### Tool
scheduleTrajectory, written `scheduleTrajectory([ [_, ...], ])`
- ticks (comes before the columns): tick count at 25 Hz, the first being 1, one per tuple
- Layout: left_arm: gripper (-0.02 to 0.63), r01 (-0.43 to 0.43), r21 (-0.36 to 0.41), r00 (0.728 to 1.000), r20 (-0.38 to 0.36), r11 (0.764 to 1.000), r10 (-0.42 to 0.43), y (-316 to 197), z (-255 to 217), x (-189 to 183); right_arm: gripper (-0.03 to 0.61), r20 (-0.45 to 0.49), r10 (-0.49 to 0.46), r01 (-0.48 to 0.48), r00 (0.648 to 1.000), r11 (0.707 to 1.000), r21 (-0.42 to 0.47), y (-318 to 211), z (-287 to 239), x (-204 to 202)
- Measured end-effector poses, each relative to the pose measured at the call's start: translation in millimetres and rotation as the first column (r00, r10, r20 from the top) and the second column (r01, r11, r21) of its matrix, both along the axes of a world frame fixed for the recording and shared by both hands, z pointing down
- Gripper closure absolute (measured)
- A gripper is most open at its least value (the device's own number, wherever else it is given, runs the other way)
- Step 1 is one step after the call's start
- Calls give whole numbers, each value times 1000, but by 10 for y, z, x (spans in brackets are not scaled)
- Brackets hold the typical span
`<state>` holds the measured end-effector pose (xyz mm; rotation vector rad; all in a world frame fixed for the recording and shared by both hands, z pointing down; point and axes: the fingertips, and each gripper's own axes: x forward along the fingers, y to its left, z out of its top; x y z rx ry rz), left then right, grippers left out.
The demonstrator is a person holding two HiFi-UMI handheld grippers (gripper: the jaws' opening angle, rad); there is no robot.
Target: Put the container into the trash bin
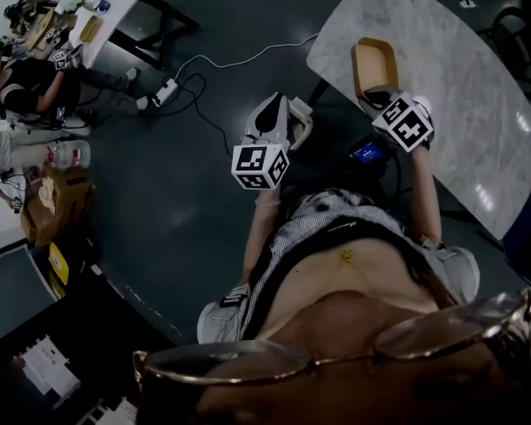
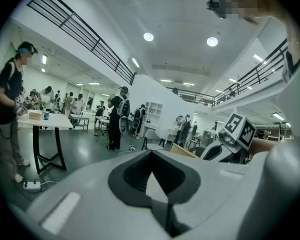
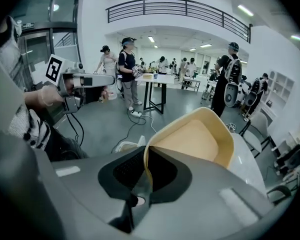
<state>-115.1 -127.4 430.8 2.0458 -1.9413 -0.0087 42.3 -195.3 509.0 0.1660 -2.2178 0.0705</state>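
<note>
A tan, shallow container (image 1: 372,60) hangs over the white marble table (image 1: 451,78). My right gripper (image 1: 378,96) is shut on its near rim. In the right gripper view the thin rim of the container (image 3: 190,139) runs between the dark pads (image 3: 122,171) of my right gripper (image 3: 146,156), and the tray tilts up and away. My left gripper (image 1: 283,113) is held over the dark floor to the left of the table. Its jaws (image 2: 150,156) meet at the tips with nothing between them. I see no trash bin in any view.
A power strip (image 1: 164,89) and cables lie on the floor beyond my left gripper. Cardboard boxes (image 1: 57,197) and a seated person (image 1: 35,91) are at the far left. A white table (image 3: 155,79) and standing people (image 3: 127,69) fill the hall ahead.
</note>
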Motion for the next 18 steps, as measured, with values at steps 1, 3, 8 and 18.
scheduleTrajectory([
  [1, 612, 19, 4, 1000, 2, 1000, -19, 123, -16, -182, 535, 10, -11, 11, 1000, 1000, -7, 90, 5, -169],
  [3, 613, 60, 13, 998, 8, 998, -60, 395, -58, -539, 535, 29, -36, 36, 999, 999, -19, 294, 7, -499],
  [8, 612, 183, 23, 983, 26, 983, -184, 1140, -141, -1404, 535, 43, -121, 122, 992, 992, -32, 816, 14, -1290],
  [18, 612, 309, 32, 951, 11, 950, -310, 1981, -43, -2190, 535, 41, -252, 254, 967, 966, -51, 1489, 128, -2176],
])
